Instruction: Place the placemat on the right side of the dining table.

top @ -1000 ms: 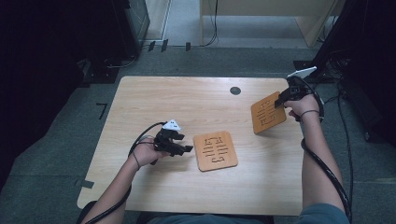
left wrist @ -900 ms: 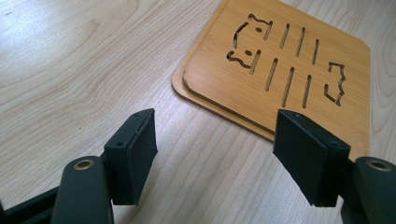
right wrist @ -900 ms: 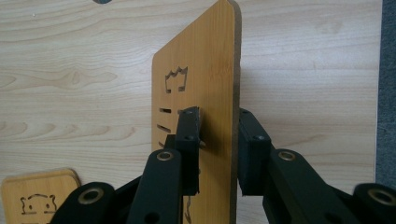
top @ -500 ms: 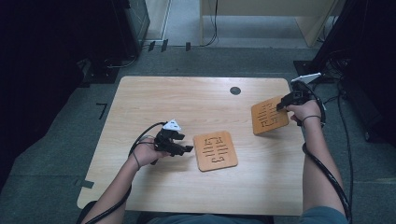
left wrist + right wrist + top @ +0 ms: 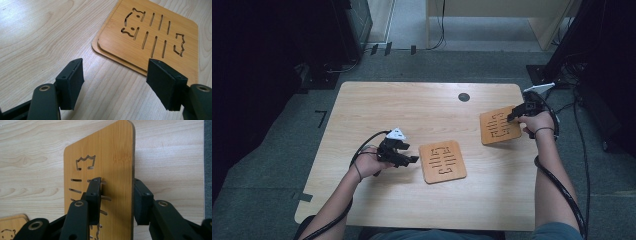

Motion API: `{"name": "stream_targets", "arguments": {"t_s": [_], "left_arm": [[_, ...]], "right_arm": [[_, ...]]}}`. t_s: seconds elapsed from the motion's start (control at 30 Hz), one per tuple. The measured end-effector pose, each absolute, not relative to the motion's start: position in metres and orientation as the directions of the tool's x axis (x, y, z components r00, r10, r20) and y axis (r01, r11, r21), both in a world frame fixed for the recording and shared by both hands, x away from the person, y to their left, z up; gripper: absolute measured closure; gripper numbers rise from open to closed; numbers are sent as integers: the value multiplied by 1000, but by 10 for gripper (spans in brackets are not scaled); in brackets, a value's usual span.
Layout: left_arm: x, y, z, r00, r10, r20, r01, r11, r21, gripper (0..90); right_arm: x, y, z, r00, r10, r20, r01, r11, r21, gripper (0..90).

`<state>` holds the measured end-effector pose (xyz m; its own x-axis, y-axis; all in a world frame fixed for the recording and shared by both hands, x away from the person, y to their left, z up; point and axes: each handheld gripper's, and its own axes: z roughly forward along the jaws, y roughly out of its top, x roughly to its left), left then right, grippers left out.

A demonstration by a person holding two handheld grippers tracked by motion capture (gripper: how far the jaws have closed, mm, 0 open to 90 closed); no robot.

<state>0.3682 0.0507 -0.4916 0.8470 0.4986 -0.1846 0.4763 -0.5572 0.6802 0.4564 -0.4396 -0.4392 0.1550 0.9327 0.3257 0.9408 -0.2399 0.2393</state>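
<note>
Two jaws of the right gripper [image 5: 513,116] clamp one wooden trivet [image 5: 499,125]; the left gripper [image 5: 411,160] sits wide apart beside stacked trivets [image 5: 442,161].

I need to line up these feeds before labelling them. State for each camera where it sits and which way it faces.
High view: fixed above the person's side, looking forward and down on the table; both forearms, the left gripper and the right gripper show.
Left gripper view: rides the left gripper, looking along its open jaws at the stacked boards lying flat.
Right gripper view: rides the right gripper, its jaws clamped on the held board.
Shared: the high view and right gripper view both show the held board; the high view and left gripper view share the stacked boards.
</note>
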Motion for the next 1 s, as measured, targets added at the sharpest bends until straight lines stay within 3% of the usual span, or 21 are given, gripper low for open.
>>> {"name": "stream_targets", "arguments": {"t_s": [1.0], "left_arm": [[369, 53, -490, 848, 502, -171, 466, -552, 692, 285]], "right_arm": [[454, -438, -470, 155, 936, 315, 944, -235, 232, 545]]}}
